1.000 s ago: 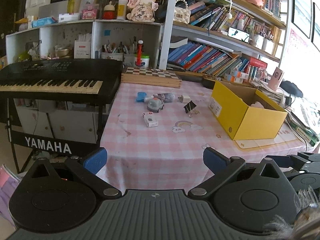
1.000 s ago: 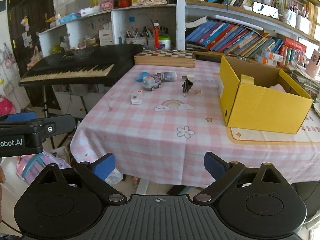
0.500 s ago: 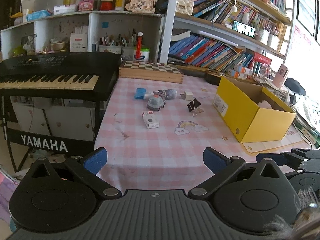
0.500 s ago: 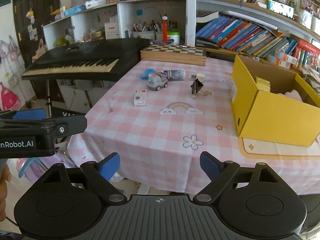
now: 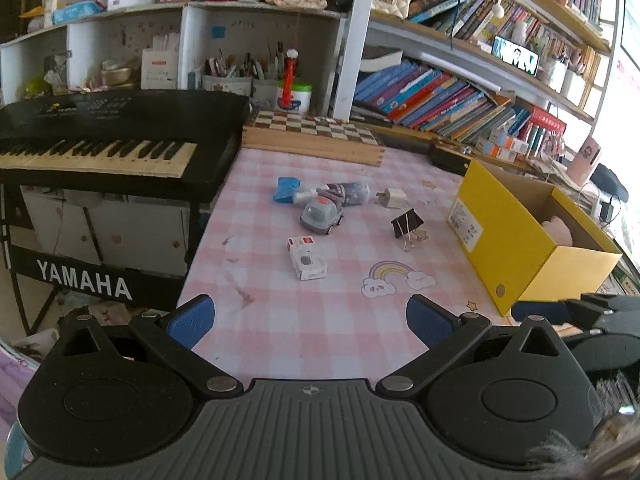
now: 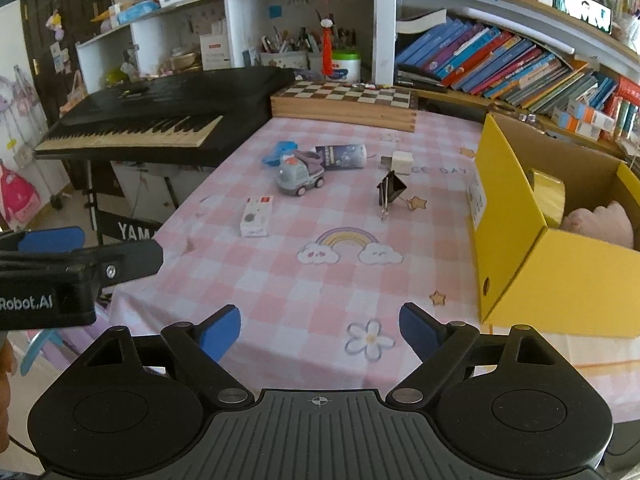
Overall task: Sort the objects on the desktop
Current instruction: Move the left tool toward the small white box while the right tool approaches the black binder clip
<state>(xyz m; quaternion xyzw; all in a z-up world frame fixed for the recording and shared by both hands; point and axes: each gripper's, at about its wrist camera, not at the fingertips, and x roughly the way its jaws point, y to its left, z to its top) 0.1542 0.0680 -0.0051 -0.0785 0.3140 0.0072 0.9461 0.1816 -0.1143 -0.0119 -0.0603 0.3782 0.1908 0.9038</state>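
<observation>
The yellow box (image 6: 560, 264) is cut off by the right wrist view's right edge. A pink soft thing (image 6: 600, 220) inside is half hidden by its wall. Print on the small white box (image 5: 306, 262) is unreadable.

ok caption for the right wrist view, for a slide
Open right gripper approaches small items, toy truck and binder clip among them, beside a yellow box.

Black Yamaha keyboard (image 5: 100, 140) left of table; chessboard (image 5: 316, 136) behind; bookshelf (image 5: 460, 96) beyond.
</observation>
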